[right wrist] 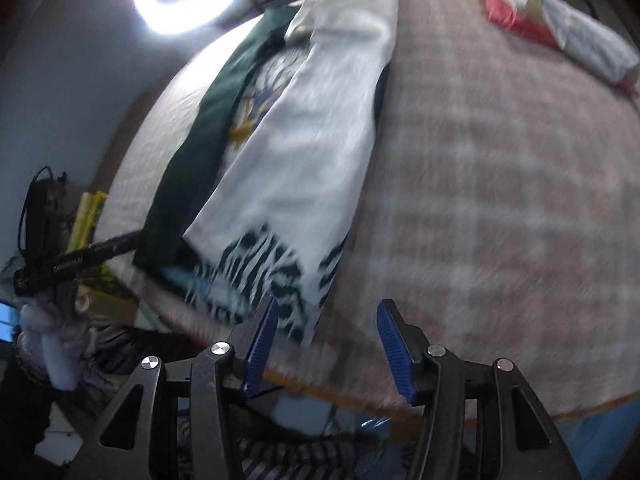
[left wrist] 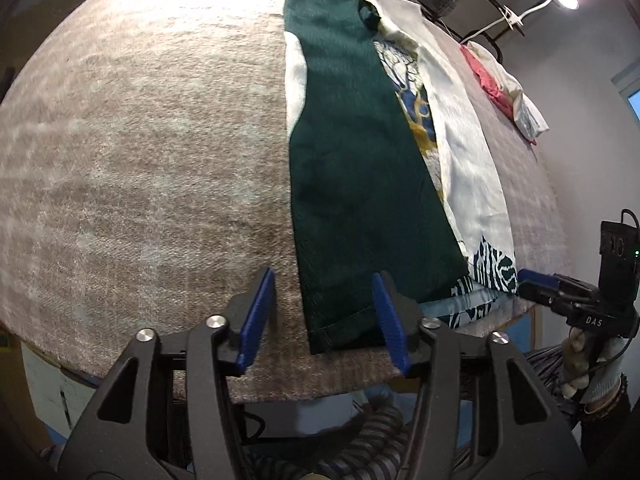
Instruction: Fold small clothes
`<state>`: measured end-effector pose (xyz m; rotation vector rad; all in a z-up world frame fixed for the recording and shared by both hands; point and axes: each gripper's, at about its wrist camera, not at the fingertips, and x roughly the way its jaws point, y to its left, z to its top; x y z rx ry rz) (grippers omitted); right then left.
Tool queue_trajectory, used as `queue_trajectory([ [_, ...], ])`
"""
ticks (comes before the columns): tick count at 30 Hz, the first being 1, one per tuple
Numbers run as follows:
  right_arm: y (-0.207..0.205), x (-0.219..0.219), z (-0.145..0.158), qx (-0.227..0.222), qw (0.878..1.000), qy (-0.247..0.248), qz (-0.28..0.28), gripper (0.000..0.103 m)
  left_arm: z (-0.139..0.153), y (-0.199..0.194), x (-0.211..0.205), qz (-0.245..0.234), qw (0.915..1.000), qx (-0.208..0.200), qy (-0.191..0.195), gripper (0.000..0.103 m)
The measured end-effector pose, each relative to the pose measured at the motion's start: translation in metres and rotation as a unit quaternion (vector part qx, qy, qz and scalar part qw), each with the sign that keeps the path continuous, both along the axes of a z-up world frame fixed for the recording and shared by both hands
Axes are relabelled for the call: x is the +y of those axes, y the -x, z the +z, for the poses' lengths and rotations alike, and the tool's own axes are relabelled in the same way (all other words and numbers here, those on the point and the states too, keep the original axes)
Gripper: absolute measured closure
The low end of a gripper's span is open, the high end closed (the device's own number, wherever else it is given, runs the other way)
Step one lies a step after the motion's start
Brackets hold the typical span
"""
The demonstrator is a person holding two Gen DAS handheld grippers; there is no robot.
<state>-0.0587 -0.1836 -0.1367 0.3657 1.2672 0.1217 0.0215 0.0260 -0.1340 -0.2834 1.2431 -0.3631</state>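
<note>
Now, your left claw [left wrist: 324,316] hangs wide open with nothing in it, its blue pads [left wrist: 256,320] straddling the near corner of the green panel [left wrist: 352,184] at the desk [left wrist: 140,160] edge. Your right claw [right wrist: 326,344] is just as open and empty, poised over the near edge beside the zebra-print hem [right wrist: 276,276]; that view is smeared, so finer detail there can't be read.

Between them lies the shirt [right wrist: 304,136], stretched lengthways away from you on the fuzzy cover, both sides already turned in: green flap toward the left, white flap toward the right, a blue-and-gold print [left wrist: 420,108] showing in the gap. Farther off, a pink-and-white pile [right wrist: 560,28] sits near the far right edge.

Expect thin, light, floppy cloth that sags and carries no shape. It will likely drag on the nap rather than slide. Pinch through all layers at the two near hem corners, one claw each, so the flaps don't fall open.
</note>
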Motion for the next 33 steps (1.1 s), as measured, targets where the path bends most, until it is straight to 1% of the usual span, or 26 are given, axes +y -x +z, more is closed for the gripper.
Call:
queue_trajectory([
  [4, 0.004, -0.002, -0.003, -0.004, 0.999, -0.054, 0.0, 0.05, 0.0, -0.002, 0.005, 0.016, 0.9995, 0.006, 0.028, 0.049],
  [5, 0.003, -0.003, -0.005, -0.003, 0.997, -0.083, 0.0, 0.051, -0.002, -0.005, 0.005, 0.016, 0.9993, 0.01, 0.032, 0.049],
  [6, 0.002, -0.003, -0.008, 0.0, 0.995, -0.097, -0.001, 0.051, -0.004, -0.007, 0.004, 0.017, 0.9992, 0.012, 0.035, 0.05],
  [8, 0.0, 0.0, -0.01, -0.003, 0.995, -0.098, 0.001, 0.053, -0.003, -0.008, 0.0, 0.011, 0.9996, 0.004, 0.026, 0.05],
  [9, -0.003, 0.001, -0.009, -0.006, 0.996, -0.094, 0.005, 0.057, -0.002, -0.009, -0.003, 0.006, 0.9998, 0.0, 0.02, 0.051],
  [10, -0.005, 0.003, -0.008, -0.007, 0.996, -0.089, 0.006, 0.064, -0.002, -0.01, -0.005, 0.002, 0.9999, -0.004, 0.016, 0.057],
  [11, -0.007, 0.005, -0.008, -0.005, 0.996, -0.085, 0.009, 0.079, -0.003, -0.011, -0.009, -0.004, 1.0, -0.007, 0.005, 0.084],
  [12, -0.008, 0.008, -0.011, 0.0, 0.996, -0.084, 0.014, 0.089, -0.005, -0.013, -0.013, -0.009, 0.9998, -0.01, -0.012, 0.101],
  [13, -0.009, 0.01, -0.013, -0.003, 0.997, -0.079, 0.016, 0.094, -0.005, -0.013, -0.015, -0.012, 0.9996, -0.014, -0.02, 0.101],
  [14, -0.01, 0.012, -0.013, -0.004, 0.997, -0.073, 0.02, 0.102, -0.004, -0.013, -0.015, -0.013, 0.9995, -0.019, -0.02, 0.102],
  [17, -0.006, 0.01, -0.01, 0.0, 0.996, -0.085, 0.017, 0.103, 0.003, -0.008, -0.011, -0.015, 0.9992, -0.031, -0.022, 0.103],
  [20, 0.005, 0.002, -0.001, -0.004, 0.995, -0.099, 0.012, 0.103, 0.016, 0.003, -0.004, -0.013, 0.9989, -0.044, -0.012, 0.103],
  [22, 0.014, -0.003, 0.005, -0.01, 0.995, -0.098, 0.012, 0.103, 0.019, 0.008, -0.003, -0.019, 0.9981, -0.054, -0.022, 0.103],
  [25, 0.018, -0.014, -0.003, 0.004, 0.995, -0.097, 0.0, 0.103, 0.008, 0.007, -0.004, -0.026, 0.9988, -0.034, -0.023, 0.103],
  [27, 0.017, -0.022, -0.011, 0.014, 0.993, -0.117, -0.015, 0.103, 0.005, 0.006, -0.005, -0.029, 0.999, -0.027, -0.021, 0.103],
  [29, 0.016, -0.024, -0.01, 0.015, 0.992, -0.125, -0.018, 0.103, 0.008, 0.004, -0.004, -0.03, 0.999, -0.027, -0.016, 0.103],
  [33, 0.008, -0.028, 0.002, 0.002, 0.991, -0.135, -0.018, 0.103, 0.02, -0.004, 0.001, -0.022, 0.9993, -0.029, 0.0, 0.103],
])
